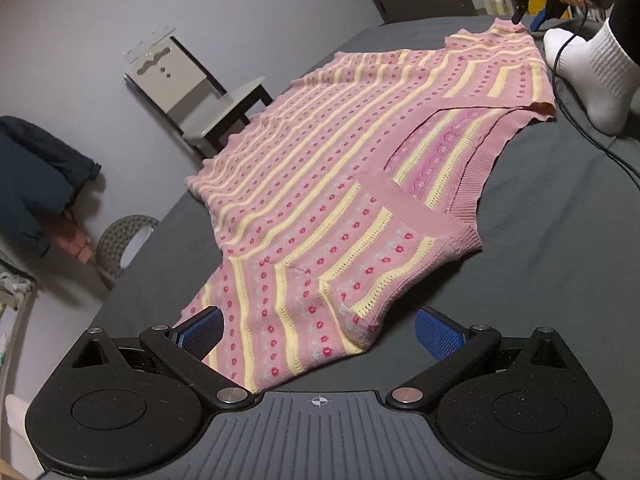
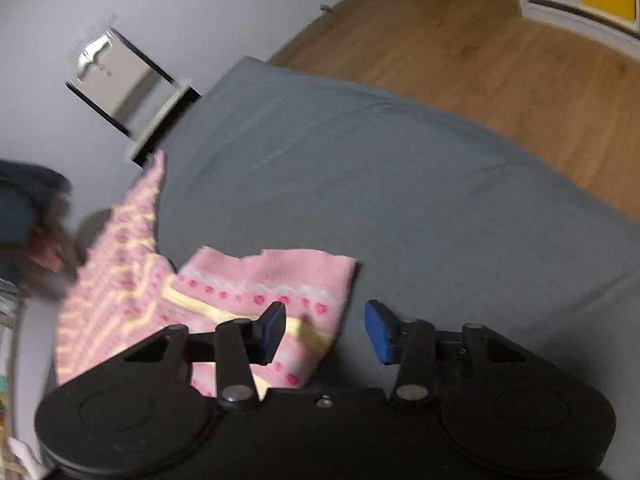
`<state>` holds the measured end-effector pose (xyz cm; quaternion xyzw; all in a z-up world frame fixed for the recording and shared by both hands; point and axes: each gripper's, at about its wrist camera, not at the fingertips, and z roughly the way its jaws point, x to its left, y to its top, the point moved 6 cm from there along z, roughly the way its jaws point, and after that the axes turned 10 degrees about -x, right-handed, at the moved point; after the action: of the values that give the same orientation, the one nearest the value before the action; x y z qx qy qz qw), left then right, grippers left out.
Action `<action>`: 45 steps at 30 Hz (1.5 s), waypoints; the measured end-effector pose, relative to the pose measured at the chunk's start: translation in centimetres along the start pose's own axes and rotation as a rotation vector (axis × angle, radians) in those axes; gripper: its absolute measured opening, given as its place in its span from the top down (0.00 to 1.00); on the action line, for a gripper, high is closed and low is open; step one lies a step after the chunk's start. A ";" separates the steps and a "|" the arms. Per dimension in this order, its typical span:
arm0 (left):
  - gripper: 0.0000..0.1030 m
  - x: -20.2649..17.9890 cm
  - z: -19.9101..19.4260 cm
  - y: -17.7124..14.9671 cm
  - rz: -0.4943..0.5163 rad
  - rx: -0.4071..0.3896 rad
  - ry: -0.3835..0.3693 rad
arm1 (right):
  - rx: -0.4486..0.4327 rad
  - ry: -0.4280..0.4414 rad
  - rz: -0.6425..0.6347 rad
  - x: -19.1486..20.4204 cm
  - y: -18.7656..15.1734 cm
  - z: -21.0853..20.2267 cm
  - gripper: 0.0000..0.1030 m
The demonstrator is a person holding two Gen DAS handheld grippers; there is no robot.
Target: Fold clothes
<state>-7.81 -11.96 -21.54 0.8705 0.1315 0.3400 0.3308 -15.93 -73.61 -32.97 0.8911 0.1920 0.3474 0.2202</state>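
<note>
A pink knit sweater [image 1: 320, 168] with yellow stripes and red dots lies spread flat on a dark grey bed [image 1: 520, 280]. In the left wrist view my left gripper [image 1: 320, 330] stands open low over the near sleeve, and the sleeve end lies between its blue pads. Far off at the top right, a hand holds my right gripper [image 1: 528, 20] over the other sleeve's end. In the blurred right wrist view the right gripper [image 2: 326, 332] is open. The sweater's pink cuff [image 2: 272, 280] lies under its left finger [image 2: 274, 332], and the right finger is over bare sheet.
A person's foot in a white sock [image 1: 592, 68] rests on the bed beside the far sleeve, with a black cable [image 1: 580, 128] trailing past it. A grey chair [image 1: 200, 92] stands by the wall, a woven basket [image 1: 124, 244] on the floor. Wooden floor [image 2: 480, 60] lies beyond the bed.
</note>
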 end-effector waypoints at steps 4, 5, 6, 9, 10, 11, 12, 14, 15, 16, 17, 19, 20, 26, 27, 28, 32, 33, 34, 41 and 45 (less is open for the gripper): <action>0.01 -0.3 -0.5 0.3 -0.017 0.008 0.010 | -0.041 0.012 -0.002 -0.2 -0.4 0.3 0.95; 0.01 -0.3 -0.8 0.4 -0.023 0.009 0.011 | -0.034 0.019 0.013 -0.4 -0.7 0.4 0.95; 0.01 -0.3 -1.1 0.5 -0.029 0.009 0.016 | -0.042 0.021 0.028 -0.8 -0.4 -0.6 0.95; 0.01 0.0 -2.3 0.8 -0.040 0.008 0.033 | -0.117 -0.026 0.035 -1.5 0.1 -1.4 0.96; 0.01 0.2 -2.8 0.8 -0.044 0.007 0.041 | -0.143 -0.048 0.044 -1.8 0.3 -1.7 0.96; 0.01 0.5 -3.2 0.8 -0.051 0.008 0.050 | -0.160 -0.065 0.061 -2.4 0.4 -2.2 0.96; 0.01 0.7 -3.7 0.8 -0.059 0.008 0.060 | -0.162 -0.078 0.066 -2.8 0.3 -2.4 0.96; 0.01 1.3 -4.4 0.8 -0.083 0.012 0.080 | -0.131 -0.068 0.069 -3.2 -0.2 -1.9 0.96; 0.01 1.7 -4.8 0.8 -0.099 0.015 0.091 | -0.123 -0.058 0.100 -3.3 -0.4 -1.6 0.94; 0.01 2.0 -5.1 0.8 -0.115 0.018 0.102 | -0.116 -0.048 0.132 -3.4 -0.5 -1.4 0.89; 0.01 2.5 -5.8 1.0 -0.137 0.014 0.118 | -0.108 -0.038 0.164 -3.5 -0.7 -1.1 0.78; 0.01 4.0 -7.2 1.3 -0.187 -0.003 0.149 | -0.117 -0.007 0.209 -3.1 -0.5 -1.5 0.61; 0.01 4.7 -8.2 1.6 -0.215 -0.021 0.163 | -0.126 0.007 0.198 -2.3 -0.1 -2.2 0.60; 0.01 8.6 -14.5 3.6 -0.367 -0.147 0.227 | -0.118 0.236 0.047 5.9 3.0 -10.9 0.58; 0.01 9.0 -15.5 4.0 -0.383 -0.169 0.232 | -0.112 0.279 -0.002 8.3 3.5 -12.9 0.56; 0.01 9.5 -16.5 4.4 -0.399 -0.191 0.238 | -0.106 0.320 -0.051 10.7 3.9 -14.9 0.52; 0.01 10.9 -20.4 6.4 -0.416 -0.254 0.267 | -0.127 0.415 -0.295 20.7 3.6 -23.9 0.42; 0.01 11.2 -21.5 7.1 -0.418 -0.276 0.271 | -0.142 0.423 -0.344 22.8 3.2 -26.0 0.42; 0.01 11.6 -22.6 7.8 -0.421 -0.294 0.272 | -0.155 0.435 -0.387 25.1 2.5 -28.1 0.40; 0.01 17.4 -31.2 13.8 -0.419 -0.344 0.329 | -0.186 0.706 -0.388 37.0 0.3 -38.8 0.22; 0.01 21.1 -34.3 17.4 -0.391 -0.340 0.352 | -0.255 0.852 -0.346 42.6 0.5 -39.5 0.10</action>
<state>-15.53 1.30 19.62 0.6888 0.2927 0.4325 0.5028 -14.44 -42.68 16.21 0.5901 0.3665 0.6610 0.2839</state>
